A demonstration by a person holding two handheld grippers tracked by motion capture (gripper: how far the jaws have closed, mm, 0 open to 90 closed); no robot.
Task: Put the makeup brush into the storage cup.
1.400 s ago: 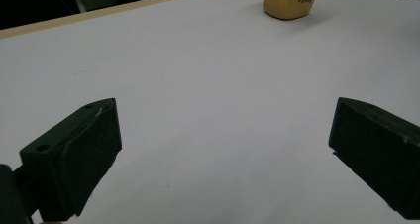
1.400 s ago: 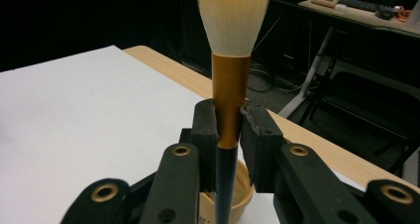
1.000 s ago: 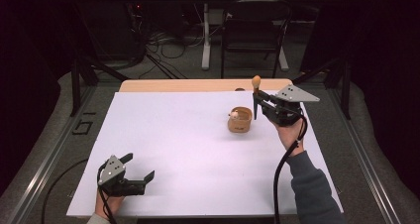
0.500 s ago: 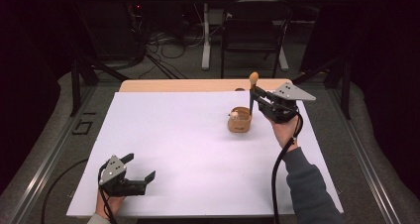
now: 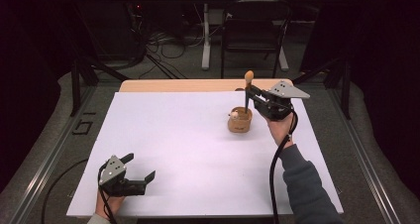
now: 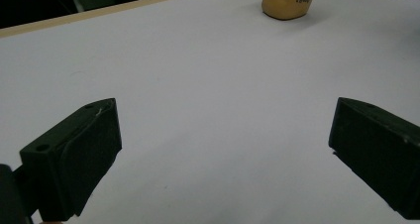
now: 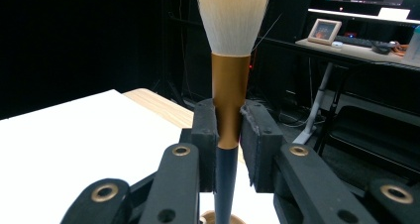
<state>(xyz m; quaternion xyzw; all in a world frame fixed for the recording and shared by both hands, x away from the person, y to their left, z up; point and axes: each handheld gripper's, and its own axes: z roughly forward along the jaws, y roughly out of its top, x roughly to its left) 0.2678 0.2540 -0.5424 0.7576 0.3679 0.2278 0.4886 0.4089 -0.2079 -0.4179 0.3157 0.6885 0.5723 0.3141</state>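
Note:
A makeup brush [image 5: 247, 96] with a dark handle, a gold ferrule and pale bristles [image 7: 232, 16] stands upright. My right gripper [image 5: 250, 93] is shut on it just below the ferrule [image 7: 230, 110]. The handle's lower end reaches down to the mouth of a small wooden cup [image 5: 240, 123] on the white table cover, right of the middle. That cup [image 6: 287, 1] also appears far off in the left gripper view. Near the front left corner my left gripper [image 5: 139, 167] rests on the cover, its jaws wide open with nothing between them [image 6: 223, 149].
A white sheet [image 5: 173, 144] covers most of the table, with a strip of bare wood [image 5: 173, 85] along the far edge. Behind the table stand a dark chair [image 5: 255, 30] and a white desk leg [image 5: 205, 35], with cables on the floor.
My right gripper has carried the brush a little to the left, so its handle now stands over the cup. The left gripper has stayed put.

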